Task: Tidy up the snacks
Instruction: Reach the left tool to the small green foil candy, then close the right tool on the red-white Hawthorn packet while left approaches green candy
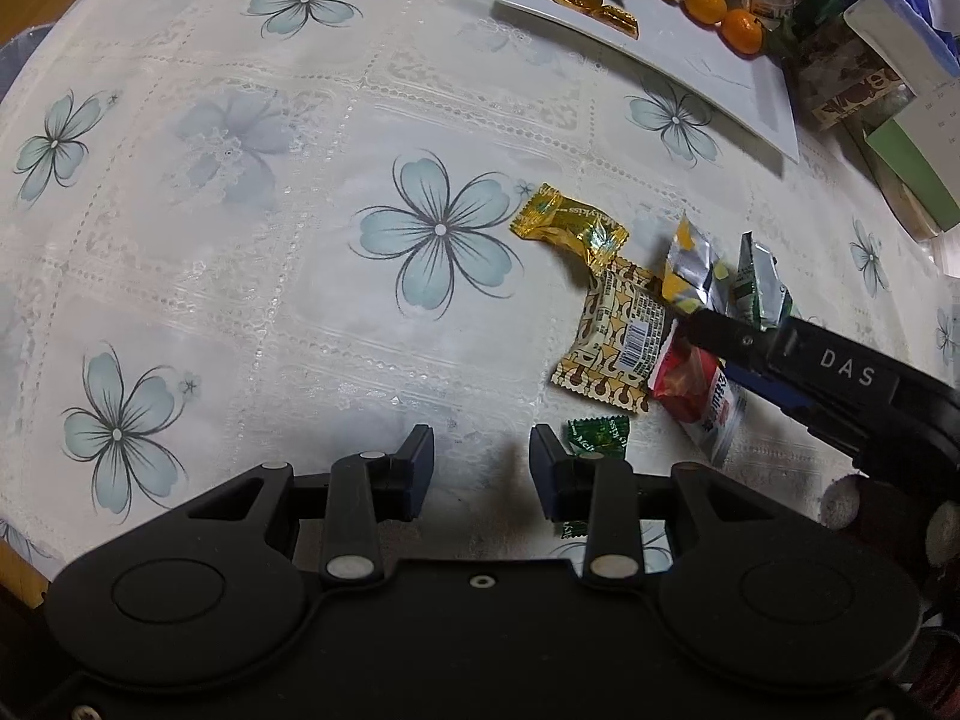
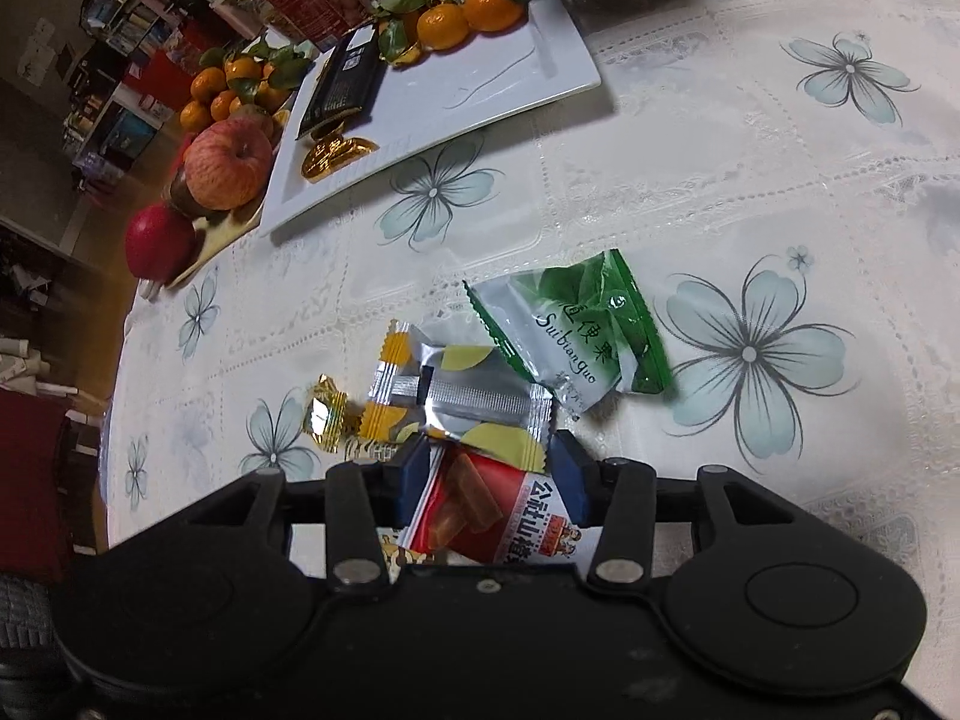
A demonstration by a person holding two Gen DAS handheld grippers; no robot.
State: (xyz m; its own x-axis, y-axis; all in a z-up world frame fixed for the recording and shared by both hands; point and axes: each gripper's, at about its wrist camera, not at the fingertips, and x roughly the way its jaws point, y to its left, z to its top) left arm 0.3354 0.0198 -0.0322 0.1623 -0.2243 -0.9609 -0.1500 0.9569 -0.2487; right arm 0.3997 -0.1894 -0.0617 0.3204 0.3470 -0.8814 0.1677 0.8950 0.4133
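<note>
Several wrapped snacks lie in a loose pile on the flowered tablecloth. In the left wrist view I see a gold candy (image 1: 570,225), a cream patterned packet (image 1: 618,339), a silver-yellow packet (image 1: 690,264), a green-white packet (image 1: 759,288), a red packet (image 1: 699,396) and a small green candy (image 1: 597,435). My left gripper (image 1: 482,468) is open and empty, just left of the green candy. My right gripper (image 2: 491,483) is open, its jaws on either side of the red packet (image 2: 480,510), beside the silver-yellow packet (image 2: 462,396) and green-white packet (image 2: 576,330).
A white rectangular plate (image 2: 480,84) holds a black packet (image 2: 345,81), gold candies (image 2: 333,153) and tangerines (image 2: 468,15). A fruit tray with apples (image 2: 225,165) stands to its left. Boxes (image 1: 864,84) crowd the table's far right. The table edge (image 2: 114,420) runs at left.
</note>
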